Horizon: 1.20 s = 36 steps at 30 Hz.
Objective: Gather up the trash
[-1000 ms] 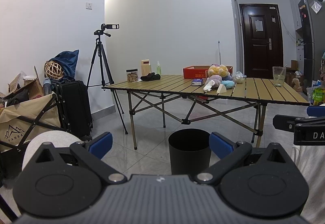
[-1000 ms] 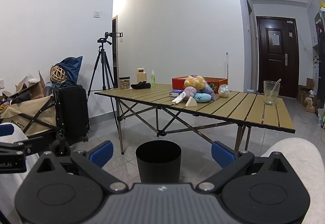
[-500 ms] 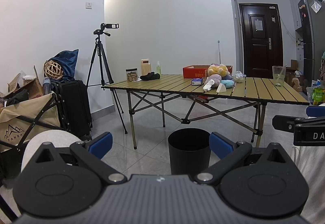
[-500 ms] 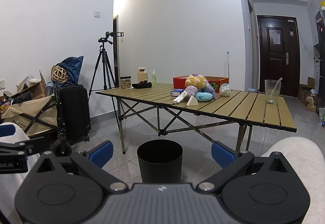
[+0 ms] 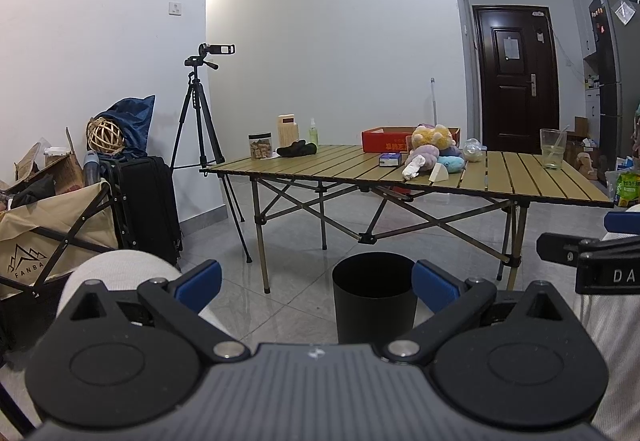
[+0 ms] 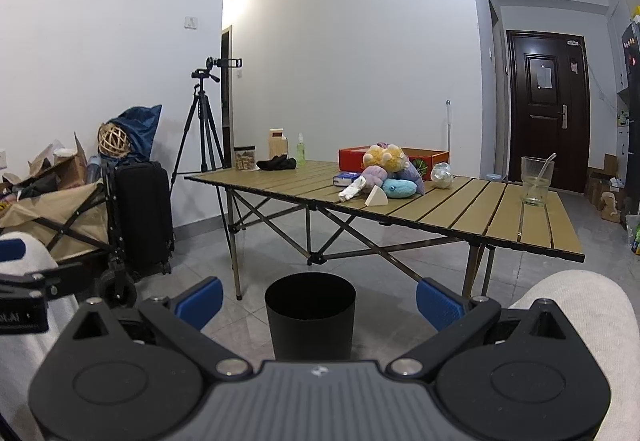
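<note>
A black trash bin (image 5: 374, 295) (image 6: 310, 315) stands on the tiled floor in front of a folding slatted table (image 5: 336, 169) (image 6: 460, 213). On the table lie a crumpled white paper (image 5: 414, 165) (image 6: 352, 189), a white wedge of paper (image 5: 440, 173) (image 6: 376, 197) and a crumpled clear wrapper (image 5: 472, 151) (image 6: 441, 175). My left gripper (image 5: 316, 279) is open and holds nothing, low and well short of the table. My right gripper (image 6: 318, 299) is open too, its side showing as a black bar with a blue tip (image 5: 588, 253).
Plush toys (image 6: 390, 171), a red box (image 6: 424, 157), a small blue box (image 6: 346, 178), a glass with a straw (image 6: 536, 181), a jar and bottles sit on the table. A tripod with camera (image 5: 204, 113), black suitcase (image 5: 148, 201) and folding wagon (image 5: 48, 241) stand left. A person's light-trousered knees flank the grippers.
Both views have shifted very slightly; the bin and table keep almost the same place. Both grippers stay open.
</note>
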Each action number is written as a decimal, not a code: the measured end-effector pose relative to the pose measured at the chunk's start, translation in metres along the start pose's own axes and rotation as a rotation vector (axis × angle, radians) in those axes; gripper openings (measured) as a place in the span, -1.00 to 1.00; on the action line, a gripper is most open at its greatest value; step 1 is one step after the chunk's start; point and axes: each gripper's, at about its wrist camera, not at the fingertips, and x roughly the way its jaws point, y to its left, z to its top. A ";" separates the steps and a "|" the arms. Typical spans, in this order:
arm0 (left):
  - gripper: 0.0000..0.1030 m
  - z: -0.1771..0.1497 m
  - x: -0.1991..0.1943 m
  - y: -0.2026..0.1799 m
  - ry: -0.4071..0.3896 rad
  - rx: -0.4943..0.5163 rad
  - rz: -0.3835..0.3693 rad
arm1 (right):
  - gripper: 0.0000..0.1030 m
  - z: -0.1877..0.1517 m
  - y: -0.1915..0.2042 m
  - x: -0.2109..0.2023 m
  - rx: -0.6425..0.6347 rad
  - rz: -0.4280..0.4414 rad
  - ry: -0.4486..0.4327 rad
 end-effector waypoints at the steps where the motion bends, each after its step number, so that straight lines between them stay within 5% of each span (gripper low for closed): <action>1: 1.00 -0.001 0.008 -0.001 0.004 0.002 0.000 | 1.00 0.001 -0.002 0.004 0.002 -0.003 0.003; 14: 1.00 0.060 0.118 0.002 0.003 -0.013 -0.054 | 1.00 0.063 -0.036 0.095 0.034 -0.031 -0.027; 19: 1.00 0.099 0.184 -0.006 0.022 -0.017 -0.115 | 1.00 0.099 -0.057 0.167 0.089 0.033 -0.006; 24: 1.00 0.132 0.266 -0.026 0.081 0.020 -0.256 | 0.97 0.131 -0.080 0.257 0.116 0.026 0.045; 31: 0.61 0.145 0.399 -0.071 0.104 0.055 -0.419 | 0.48 0.148 -0.115 0.381 0.174 -0.005 0.196; 36: 0.44 0.134 0.481 -0.106 0.186 0.056 -0.473 | 0.16 0.144 -0.127 0.441 0.155 -0.049 0.213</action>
